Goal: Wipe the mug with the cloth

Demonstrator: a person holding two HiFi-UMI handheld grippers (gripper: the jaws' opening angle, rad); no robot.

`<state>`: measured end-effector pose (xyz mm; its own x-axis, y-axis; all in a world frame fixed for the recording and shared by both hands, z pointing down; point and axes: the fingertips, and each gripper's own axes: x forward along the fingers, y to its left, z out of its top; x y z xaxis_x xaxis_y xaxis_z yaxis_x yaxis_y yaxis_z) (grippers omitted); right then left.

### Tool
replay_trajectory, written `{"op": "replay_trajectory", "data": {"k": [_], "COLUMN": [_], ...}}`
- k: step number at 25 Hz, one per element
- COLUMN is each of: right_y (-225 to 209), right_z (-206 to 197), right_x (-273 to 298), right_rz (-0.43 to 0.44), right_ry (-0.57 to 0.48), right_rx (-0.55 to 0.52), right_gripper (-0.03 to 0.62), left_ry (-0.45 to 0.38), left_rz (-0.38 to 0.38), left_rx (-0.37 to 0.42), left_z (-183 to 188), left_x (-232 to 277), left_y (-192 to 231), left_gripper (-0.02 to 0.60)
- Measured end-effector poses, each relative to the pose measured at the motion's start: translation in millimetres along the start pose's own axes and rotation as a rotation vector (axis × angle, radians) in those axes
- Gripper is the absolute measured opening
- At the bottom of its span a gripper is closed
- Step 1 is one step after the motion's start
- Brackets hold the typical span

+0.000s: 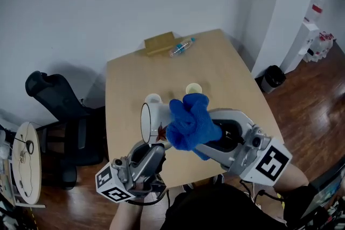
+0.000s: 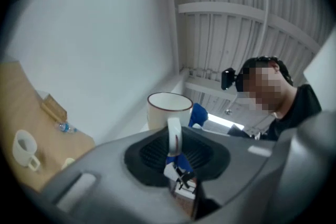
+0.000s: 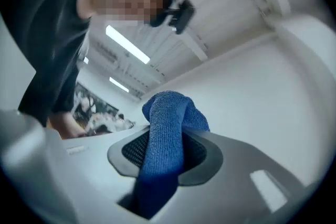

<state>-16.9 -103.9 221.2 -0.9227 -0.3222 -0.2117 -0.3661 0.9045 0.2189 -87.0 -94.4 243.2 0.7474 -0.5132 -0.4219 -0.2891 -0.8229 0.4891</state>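
A white mug (image 1: pixel 151 118) with a dark rim is held above the table, its mouth turned to the left in the head view. My left gripper (image 1: pixel 158 144) is shut on the mug's handle (image 2: pixel 174 136), which stands between the jaws in the left gripper view. A blue cloth (image 1: pixel 188 121) sits bunched against the mug's right side. My right gripper (image 1: pixel 211 136) is shut on that cloth (image 3: pixel 165 139), which sticks out past the jaws. Whether cloth and mug touch is hidden.
The wooden table (image 1: pixel 232 75) holds a small white cup (image 1: pixel 153 98), a pale round thing (image 1: pixel 193 88), a wooden box (image 1: pixel 159 43) and a plastic bottle (image 1: pixel 181 47) at its far end. A black office chair (image 1: pixel 59 110) stands left; a black bin (image 1: pixel 273 77) right.
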Motion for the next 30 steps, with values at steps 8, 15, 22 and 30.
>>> {"op": "replay_trajectory", "data": {"k": [8, 15, 22, 30], "right_y": [-27.6, 43.7, 18.2, -76.7], "right_z": [-31.0, -45.3, -64.6, -83.7], "right_x": [-1.1, -7.1, 4.4, -62.4], "right_rz": [0.548, 0.926, 0.563, 0.002], "right_ry": [-0.112, -0.474, -0.603, -0.752], "right_rx": [1.153, 1.879, 1.825, 1.589], "right_gripper": [0.126, 0.126, 0.126, 0.126], "left_ry": [0.226, 0.119, -0.002, 0.058], "left_rz": [-0.249, -0.449, -0.265, 0.172], "left_rx": [0.181, 0.105, 0.121, 0.315], "left_z": [-19.4, -24.5, -7.3, 4.3], "left_x": [-16.9, -0.5, 2.3, 2.2], "left_y": [-43.0, -81.4, -56.6, -12.4], "left_gripper": [0.064, 0.064, 0.064, 0.066]}}
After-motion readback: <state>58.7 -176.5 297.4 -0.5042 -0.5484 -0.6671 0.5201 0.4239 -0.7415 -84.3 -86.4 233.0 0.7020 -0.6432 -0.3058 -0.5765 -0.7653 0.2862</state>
